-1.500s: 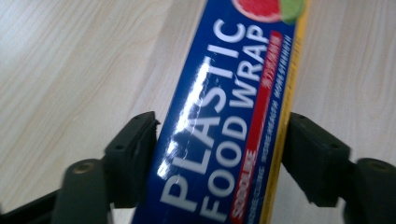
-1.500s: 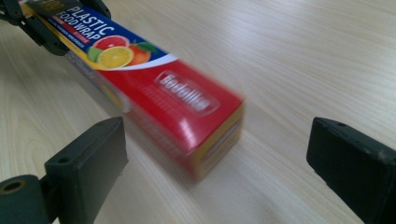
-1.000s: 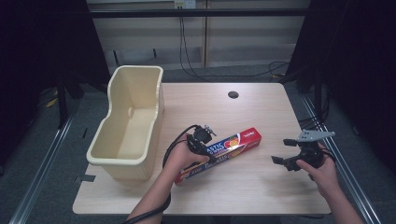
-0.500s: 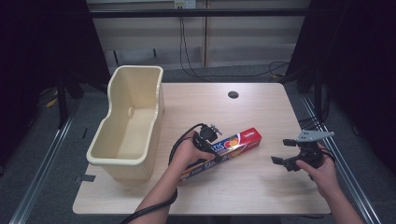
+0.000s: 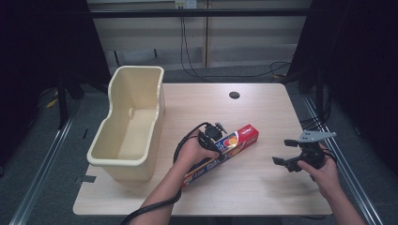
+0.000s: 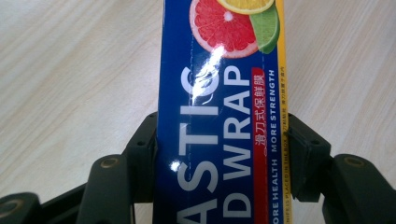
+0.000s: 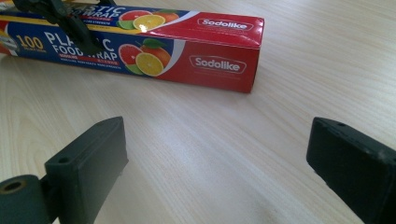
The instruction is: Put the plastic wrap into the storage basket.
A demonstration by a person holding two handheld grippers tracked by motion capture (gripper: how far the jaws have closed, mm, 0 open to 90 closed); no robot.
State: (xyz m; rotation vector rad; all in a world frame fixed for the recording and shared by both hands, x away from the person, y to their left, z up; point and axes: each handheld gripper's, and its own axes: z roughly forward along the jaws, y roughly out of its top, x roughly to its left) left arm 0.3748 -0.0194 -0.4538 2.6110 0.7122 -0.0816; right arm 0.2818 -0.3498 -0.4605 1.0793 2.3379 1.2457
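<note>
A long plastic wrap box, blue with a red end, lies slanted on the wooden table near its middle. My left gripper sits over the box's middle. In the left gripper view its two black jaws press against both long sides of the box, so my left gripper is shut on it. My right gripper hovers open to the right of the box, near the table's right edge. In the right gripper view the box's red end lies ahead of my right gripper, whose wide jaws hold nothing.
A tall cream plastic bin stands empty at the table's left edge. A dark cable hole sits at the far middle of the table. Cables hang behind the table's far edge.
My left hand has slid slightly right and forward along the box and settled its gripper over the box's middle. The right gripper and the box have stayed put.
</note>
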